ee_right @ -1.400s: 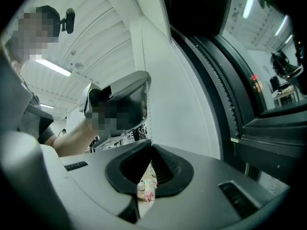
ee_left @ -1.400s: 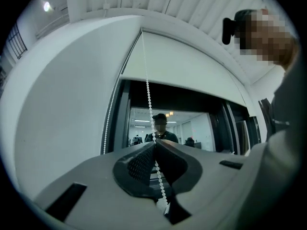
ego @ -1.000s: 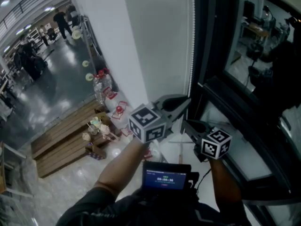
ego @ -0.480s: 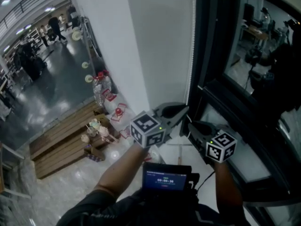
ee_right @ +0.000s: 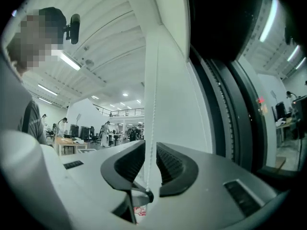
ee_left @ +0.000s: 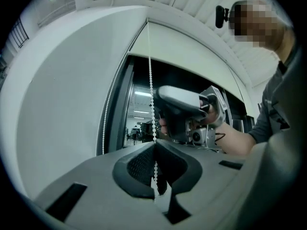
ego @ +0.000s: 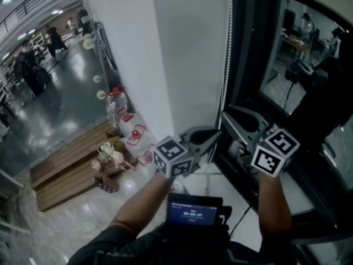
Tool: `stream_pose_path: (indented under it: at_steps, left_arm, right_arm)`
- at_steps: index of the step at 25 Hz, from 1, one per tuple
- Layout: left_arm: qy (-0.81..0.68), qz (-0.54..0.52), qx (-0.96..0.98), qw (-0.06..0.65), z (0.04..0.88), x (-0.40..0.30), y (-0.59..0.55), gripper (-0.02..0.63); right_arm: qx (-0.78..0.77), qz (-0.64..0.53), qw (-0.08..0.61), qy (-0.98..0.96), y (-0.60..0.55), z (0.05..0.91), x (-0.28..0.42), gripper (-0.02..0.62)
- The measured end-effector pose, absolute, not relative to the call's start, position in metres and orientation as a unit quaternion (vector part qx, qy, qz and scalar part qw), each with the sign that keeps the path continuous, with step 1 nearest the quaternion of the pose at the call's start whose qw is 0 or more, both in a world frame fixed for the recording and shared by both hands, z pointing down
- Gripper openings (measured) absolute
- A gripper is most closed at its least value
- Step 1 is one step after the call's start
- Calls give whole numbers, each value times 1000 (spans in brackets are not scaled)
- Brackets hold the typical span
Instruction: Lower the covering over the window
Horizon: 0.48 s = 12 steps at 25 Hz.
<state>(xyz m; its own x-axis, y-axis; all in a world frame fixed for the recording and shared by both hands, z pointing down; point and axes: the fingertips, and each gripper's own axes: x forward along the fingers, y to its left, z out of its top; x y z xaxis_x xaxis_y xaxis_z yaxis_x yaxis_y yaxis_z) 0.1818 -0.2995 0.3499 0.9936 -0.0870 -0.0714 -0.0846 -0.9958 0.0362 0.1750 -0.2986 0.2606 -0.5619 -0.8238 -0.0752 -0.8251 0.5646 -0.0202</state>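
Note:
A white bead chain (ego: 226,65) hangs down the dark window frame beside the window glass (ego: 298,70). In the left gripper view the chain (ee_left: 149,80) runs up to a pale roller covering (ee_left: 192,51) over the top of the window. My left gripper (ee_left: 154,144) (ego: 212,138) is shut on the chain. My right gripper (ego: 229,120) is higher up and to the right. Its jaws have just been opening and now stand apart, with the chain (ee_right: 152,90) passing loose between them (ee_right: 150,143). The right gripper's body (ee_left: 184,114) shows just beyond the left one's jaws.
A white wall pillar (ego: 182,54) stands left of the window. Far below lie a glossy floor, water bottles (ego: 113,106) and a wooden platform (ego: 66,164). A small screen (ego: 193,208) hangs at my chest. A white sill (ego: 245,214) runs under the window.
My right gripper has risen along the chain and its jaws have spread apart. My left gripper has stayed in place, still closed on the chain.

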Motion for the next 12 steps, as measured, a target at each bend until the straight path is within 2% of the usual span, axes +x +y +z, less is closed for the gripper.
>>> stream_pose_path:
  at_steps: [4,5,12]
  left_arm:
    - [-38,-33,999,15,353,181,-294,5]
    - [-38,-34,999,13,352,181,-293,5]
    - [-43,-35,998,13,354,177,-298,5]
  right_arm:
    - [-452,14,42,891,-305,250,164,73]
    - [-451,15,44,891,-306,249,163,6]
    - [-458,8,60,887,-310,252,160,6]
